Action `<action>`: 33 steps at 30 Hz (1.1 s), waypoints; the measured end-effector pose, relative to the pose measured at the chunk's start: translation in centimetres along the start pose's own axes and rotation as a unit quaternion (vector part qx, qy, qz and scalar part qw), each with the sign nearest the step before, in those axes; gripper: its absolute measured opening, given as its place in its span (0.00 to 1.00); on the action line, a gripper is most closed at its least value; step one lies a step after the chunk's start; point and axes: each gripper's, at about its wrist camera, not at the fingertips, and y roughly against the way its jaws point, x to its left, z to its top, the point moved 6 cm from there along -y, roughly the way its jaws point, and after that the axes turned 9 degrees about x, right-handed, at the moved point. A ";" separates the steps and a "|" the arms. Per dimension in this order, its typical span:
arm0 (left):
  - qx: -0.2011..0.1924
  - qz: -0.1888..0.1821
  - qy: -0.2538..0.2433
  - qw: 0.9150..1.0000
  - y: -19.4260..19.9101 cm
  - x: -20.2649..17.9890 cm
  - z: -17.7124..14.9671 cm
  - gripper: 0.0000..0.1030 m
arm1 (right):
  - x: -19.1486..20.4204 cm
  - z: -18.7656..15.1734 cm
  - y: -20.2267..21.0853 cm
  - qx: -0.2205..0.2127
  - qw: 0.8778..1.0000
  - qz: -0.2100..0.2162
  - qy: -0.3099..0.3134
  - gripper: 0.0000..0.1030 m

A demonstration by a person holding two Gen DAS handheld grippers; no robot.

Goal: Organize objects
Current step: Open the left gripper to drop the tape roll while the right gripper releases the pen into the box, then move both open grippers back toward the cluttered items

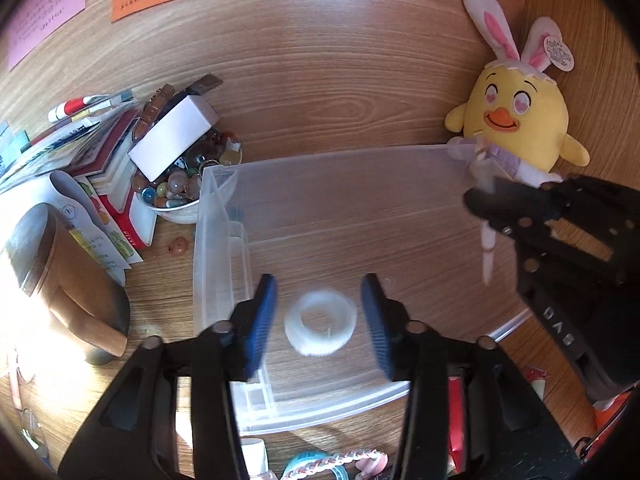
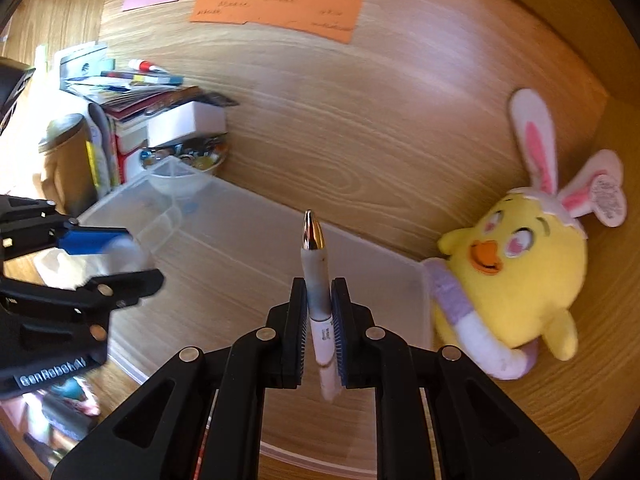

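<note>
Now, left hand-held gripper [image 1: 318, 320]: jaws apart, blue pads clear on both sides of the white tape roll [image 1: 320, 322], which shows blurred between them over the clear plastic tray [image 1: 218, 248].
Right hand-held gripper [image 2: 319, 320]: jaws together, clamped on the pen [image 2: 316, 276], whose gold tip points forward past the fingertips while its pale tail sticks out behind the pads.
Tray: directly under and ahead of both hand-held grippers on the wooden worktop [image 1: 340, 100]; narrow divided compartments run along the side left of the left hand-held gripper.
Plush chick [image 2: 520, 272]: yellow, with rabbit ears, to the right of the right hand-held gripper, touching the tray's far right corner.
Bowl of marbles [image 1: 180, 196]: ahead and to the left of the left hand-held gripper, beside the tray's far left corner, with a white box [image 1: 172, 140] lying across it.
Books [image 1: 104, 152]: stacked left of the bowl.
Wooden jar [image 1: 52, 264]: far left of the left hand-held gripper, in bright sunlight.
Paper notes [image 2: 276, 8]: orange, pink and green, on the wooden back panel ahead.
</note>
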 end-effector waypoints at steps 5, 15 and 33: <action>-0.015 -0.007 -0.001 1.000 0.7 -0.1 -0.1 0.67 | 0.8 0.0 -1.3 0.025 0.999 0.036 -0.006 0.11; -0.034 -0.006 -0.010 0.999 2.6 -0.5 -0.1 0.79 | 0.4 -0.4 -0.8 0.024 0.998 0.051 -0.025 0.40; -0.070 0.009 0.014 0.997 8.3 0.7 -2.5 0.99 | -2.1 -4.2 5.9 -0.020 0.994 0.058 -0.089 0.84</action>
